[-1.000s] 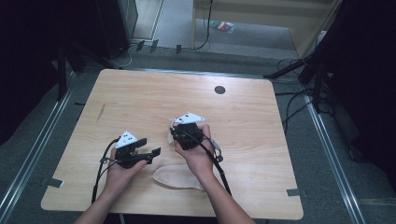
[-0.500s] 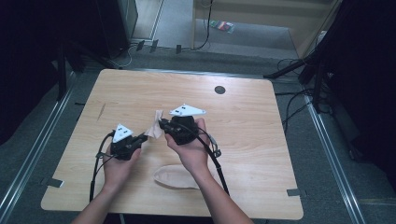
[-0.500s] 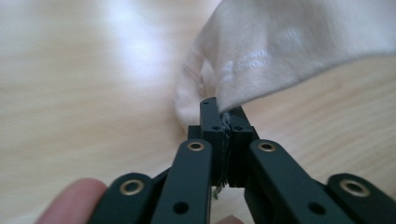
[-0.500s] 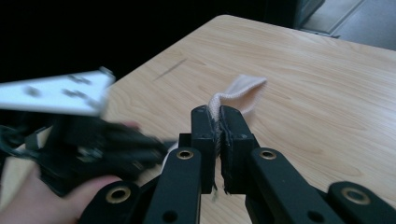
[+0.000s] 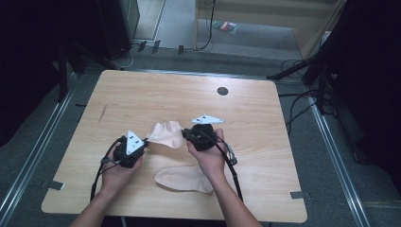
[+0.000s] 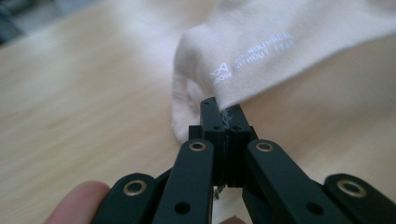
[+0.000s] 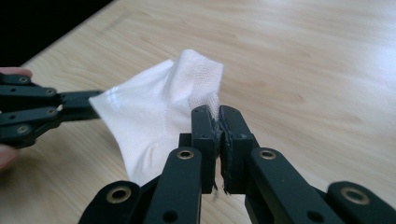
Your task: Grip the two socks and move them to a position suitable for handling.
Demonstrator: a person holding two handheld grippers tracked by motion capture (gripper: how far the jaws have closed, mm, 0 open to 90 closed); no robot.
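nearest the person, one pale sock (image 5: 183, 178) lies flat on the table (image 5: 283, 123), close to the front edge and just beside the right forearm, untouched by either tool. a little further in, the left gripper (image 5: 142, 147) and the right gripper (image 5: 185, 136) share a second sock (image 5: 165, 134) between them, lifted off the wood and stretched into a rumpled, sagging span. in the left gripper view the black jaws are closed tight on the sock's edge (image 6: 224, 114), next to a small printed logo; in the right gripper view the jaws are likewise pressed together on the ribbed cuff (image 7: 211, 105), with the other tool pinching the far corner.

judging by this, the work looks like pairing or folding the socks, and it seems to be about midway: one sock already rests flat, the held one is picked up and spread but not yet laid down, aligned or folded. what remains is probably to set it on or beside its mate.

count: two socks, two grippers, two hands. beyond them the tabletop is bare wood with one dark round hole (image 5: 222, 91) near the far edge, and past that, floor and cables
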